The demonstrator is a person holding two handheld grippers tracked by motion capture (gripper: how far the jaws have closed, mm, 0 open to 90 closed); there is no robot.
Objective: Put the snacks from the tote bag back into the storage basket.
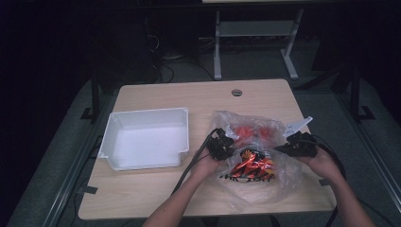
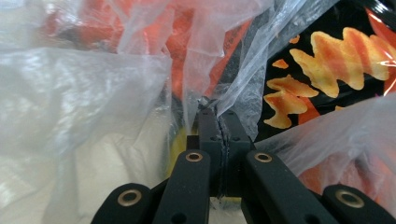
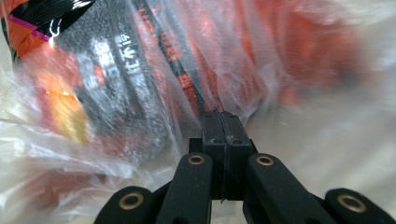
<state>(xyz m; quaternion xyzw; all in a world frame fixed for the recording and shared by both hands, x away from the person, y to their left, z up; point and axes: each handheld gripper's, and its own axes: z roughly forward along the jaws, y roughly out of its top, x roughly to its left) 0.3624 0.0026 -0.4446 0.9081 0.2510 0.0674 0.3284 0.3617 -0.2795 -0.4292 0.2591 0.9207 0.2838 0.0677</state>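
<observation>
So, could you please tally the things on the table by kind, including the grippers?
Clear plastic bag, pinched at its film by both grippers: 1
Black and orange snack packet showing through the bag: 1
White tray: 1
Grippers, left gripper and right gripper: 2
Total: 5
The red-orange items deeper in the bag are too blurred to count.

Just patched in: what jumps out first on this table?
The crinkled clear plastic bag at the table's near right, with a shiny black-and-orange snack packet inside. The left gripper and right gripper each pinch its film from either side. An empty white bin sits to its left.
</observation>
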